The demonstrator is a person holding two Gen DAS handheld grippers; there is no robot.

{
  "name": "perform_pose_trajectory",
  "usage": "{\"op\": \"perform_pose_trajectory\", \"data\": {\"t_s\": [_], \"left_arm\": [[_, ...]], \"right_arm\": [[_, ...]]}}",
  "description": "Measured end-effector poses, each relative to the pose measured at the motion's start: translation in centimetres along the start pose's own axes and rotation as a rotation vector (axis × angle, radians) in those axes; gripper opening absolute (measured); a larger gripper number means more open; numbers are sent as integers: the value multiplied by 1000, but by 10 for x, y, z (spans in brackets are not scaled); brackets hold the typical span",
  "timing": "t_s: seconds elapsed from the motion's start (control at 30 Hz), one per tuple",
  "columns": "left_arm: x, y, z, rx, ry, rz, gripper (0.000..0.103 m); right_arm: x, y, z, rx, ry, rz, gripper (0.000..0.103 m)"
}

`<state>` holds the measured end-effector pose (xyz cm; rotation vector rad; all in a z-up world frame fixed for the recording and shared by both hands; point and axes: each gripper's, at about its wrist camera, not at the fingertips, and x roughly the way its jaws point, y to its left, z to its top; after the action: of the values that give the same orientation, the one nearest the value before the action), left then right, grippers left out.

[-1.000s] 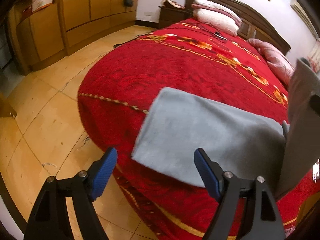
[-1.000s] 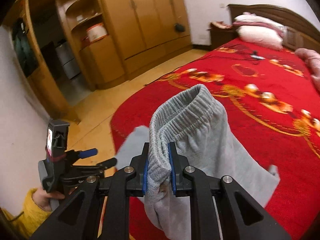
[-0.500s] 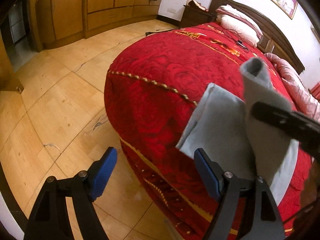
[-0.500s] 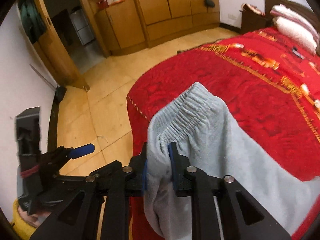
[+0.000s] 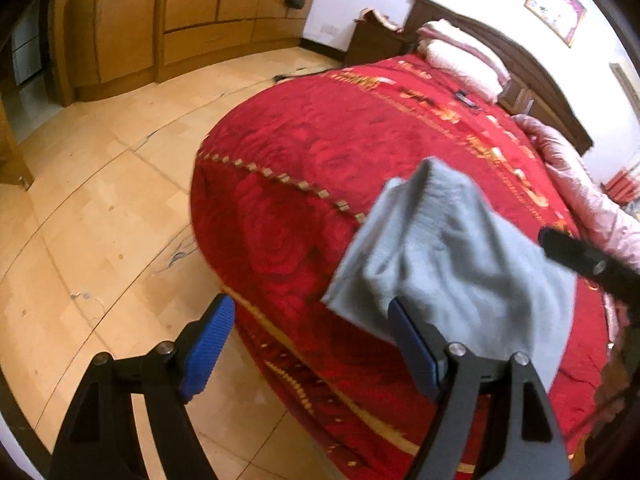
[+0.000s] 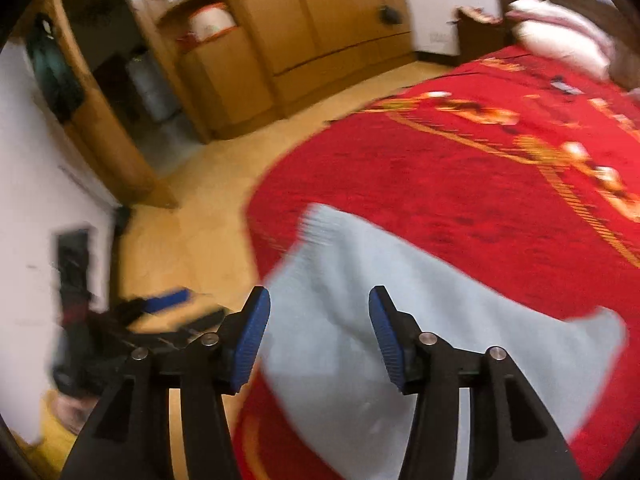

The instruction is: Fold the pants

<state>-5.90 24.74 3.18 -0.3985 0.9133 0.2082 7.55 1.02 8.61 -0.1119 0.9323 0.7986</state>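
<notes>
On a red quilted bedspread (image 6: 460, 184), soft grey pants (image 6: 400, 312) lie folded at lower right of frame.
Both the left gripper (image 5: 308, 344) and right gripper (image 6: 318, 332) stand spread wide, holding nothing.

Both views close over bed (image 5: 320, 152)

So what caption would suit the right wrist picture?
Open right gripper above grey pants lying on the red bedspread.
</notes>
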Motion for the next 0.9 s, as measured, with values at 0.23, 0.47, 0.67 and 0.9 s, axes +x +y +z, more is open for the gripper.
{"op": "perform_pose_trajectory", "data": {"t_s": [0.23, 0.47, 0.67, 0.9], "left_arm": [[6, -38, 5, 18, 6, -61, 82], [48, -62, 0, 35, 40, -30, 39], [45, -46, -1, 20, 35, -54, 26], [48, -37, -5, 25, 53, 32, 59]], "right_arm": [[-26, -52, -35, 81, -5, -242, 53], [-37, -94, -59, 205, 1, -317, 53], [-45, -114, -63, 249, -34, -339, 53], [-38, -140, -73, 318, -16, -350, 53]]}}
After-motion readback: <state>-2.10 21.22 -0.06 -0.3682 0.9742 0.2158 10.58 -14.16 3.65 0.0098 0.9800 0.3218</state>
